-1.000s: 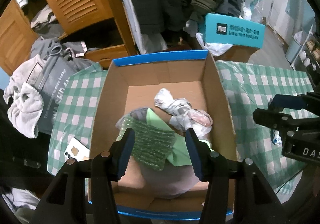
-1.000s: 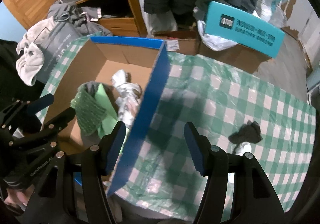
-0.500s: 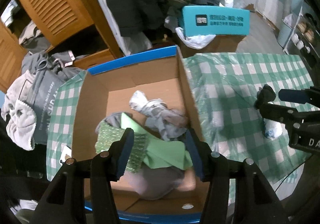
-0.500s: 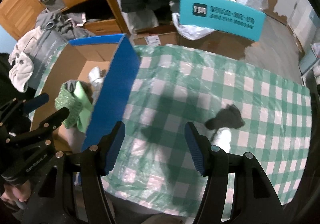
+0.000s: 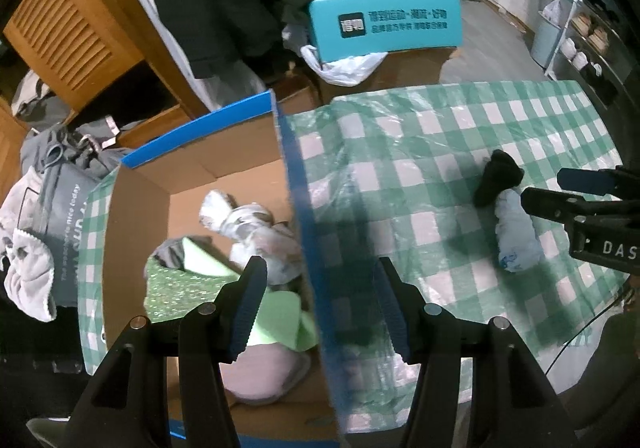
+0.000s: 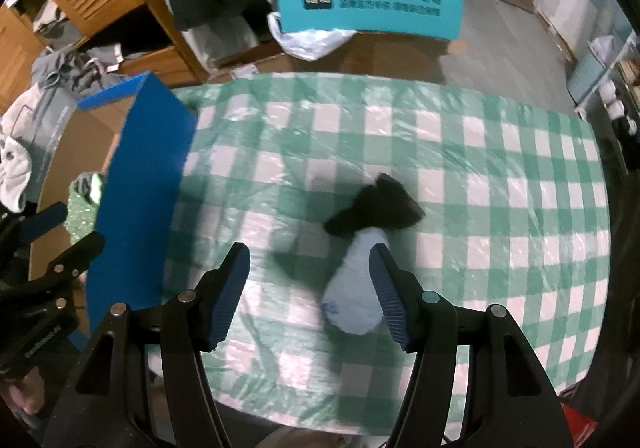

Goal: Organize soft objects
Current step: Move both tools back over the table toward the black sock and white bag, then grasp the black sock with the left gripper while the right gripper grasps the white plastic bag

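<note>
A cardboard box [image 5: 136, 232] with blue outer walls [image 6: 140, 184] sits at the left of the green-checked table. It holds a glittery green cloth [image 5: 180, 288], a pale green piece, a pink item [image 5: 264, 372] and a white-grey bundle [image 5: 248, 220]. My left gripper [image 5: 320, 262] is open and empty, hanging over the box's right wall. On the cloth to the right lie a light blue roll [image 6: 352, 288] and a black soft item [image 6: 376, 208], touching each other. My right gripper [image 6: 309, 250] hovers open above them, its right finger close by the roll.
A teal box [image 6: 372, 4] stands beyond the table's far edge with a white plastic bag under it. Wooden louvred doors [image 5: 64, 40], hanging dark coats and a pile of grey clothes [image 5: 48, 176] fill the left and back. The tablecloth [image 6: 500, 176] stretches right.
Both grippers have moved right, away from over the box's inside. The left now sits over the box's right wall. The blue roll and black item have come under the right gripper.
</note>
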